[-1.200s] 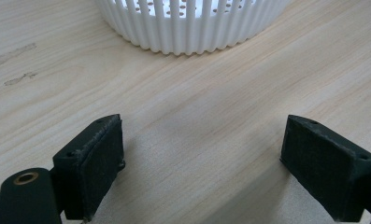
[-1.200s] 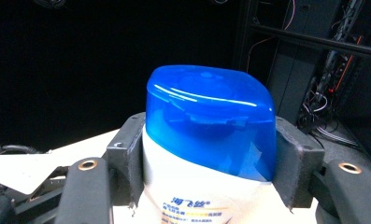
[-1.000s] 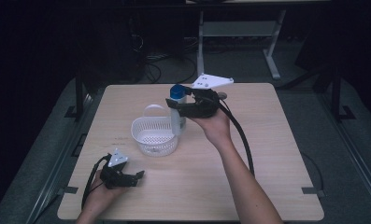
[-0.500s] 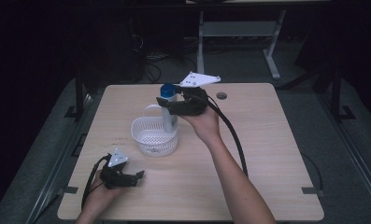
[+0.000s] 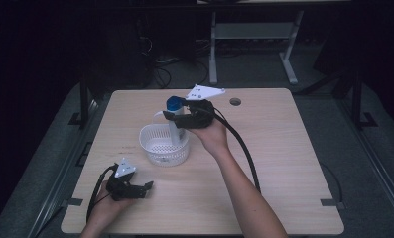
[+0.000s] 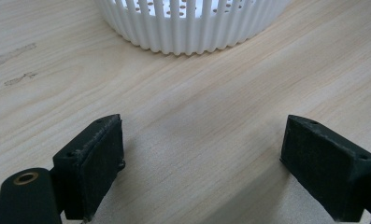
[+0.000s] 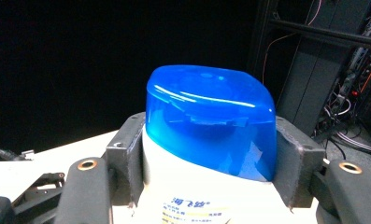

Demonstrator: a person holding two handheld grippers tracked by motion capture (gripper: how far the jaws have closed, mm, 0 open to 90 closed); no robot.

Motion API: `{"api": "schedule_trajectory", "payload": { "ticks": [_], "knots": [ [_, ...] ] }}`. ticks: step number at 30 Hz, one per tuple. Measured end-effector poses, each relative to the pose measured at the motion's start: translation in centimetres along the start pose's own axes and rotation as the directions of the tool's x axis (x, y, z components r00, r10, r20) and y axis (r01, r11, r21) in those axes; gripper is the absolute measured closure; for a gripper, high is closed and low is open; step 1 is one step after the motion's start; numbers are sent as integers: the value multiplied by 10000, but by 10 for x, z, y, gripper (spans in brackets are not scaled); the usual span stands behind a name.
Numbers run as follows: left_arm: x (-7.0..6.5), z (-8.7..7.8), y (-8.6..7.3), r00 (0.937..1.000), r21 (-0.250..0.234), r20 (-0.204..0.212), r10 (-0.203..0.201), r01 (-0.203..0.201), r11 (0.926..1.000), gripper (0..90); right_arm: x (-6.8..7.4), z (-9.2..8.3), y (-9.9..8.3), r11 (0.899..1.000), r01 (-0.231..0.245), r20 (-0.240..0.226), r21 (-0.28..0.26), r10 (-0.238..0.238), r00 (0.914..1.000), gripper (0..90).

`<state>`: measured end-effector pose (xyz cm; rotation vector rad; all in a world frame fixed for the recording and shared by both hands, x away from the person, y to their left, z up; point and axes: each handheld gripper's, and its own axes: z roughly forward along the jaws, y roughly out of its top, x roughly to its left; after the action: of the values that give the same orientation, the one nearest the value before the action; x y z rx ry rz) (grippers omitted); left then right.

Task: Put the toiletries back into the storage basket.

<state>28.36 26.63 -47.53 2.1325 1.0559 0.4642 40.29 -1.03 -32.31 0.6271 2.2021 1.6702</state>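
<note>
Right gripper (image 5: 180,117) fingers clamp white bottle (image 5: 175,126) with blue cap (image 7: 210,120), upright in white basket (image 5: 157,151); left gripper (image 5: 146,188) fingers open, resting on counter (image 5: 284,148).

Bottle (image 7: 206,186) label: blue print, perhaps Chinese, unreadable

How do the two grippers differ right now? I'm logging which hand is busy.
The right gripper is shut on the blue-capped bottle, raised over the white basket; the left gripper is open, empty and low at the table. Both are black with a grey plate.
</note>
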Motion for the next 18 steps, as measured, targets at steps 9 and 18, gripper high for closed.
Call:
{"api": "schedule_trajectory", "payload": {
  "ticks": [9, 18],
  "knots": [
    [0, 0, 0, 10000, 33, 17, 62, -62, 10000, 128, 1, 6, -14, 9999, 50, -39, 135, -50, 10000, 363],
    [0, -1, 0, 10000, 34, 33, 72, -72, 10000, 128, 3, 13, -30, 9989, 117, -124, 443, -112, 9999, 362]
  ]
}}
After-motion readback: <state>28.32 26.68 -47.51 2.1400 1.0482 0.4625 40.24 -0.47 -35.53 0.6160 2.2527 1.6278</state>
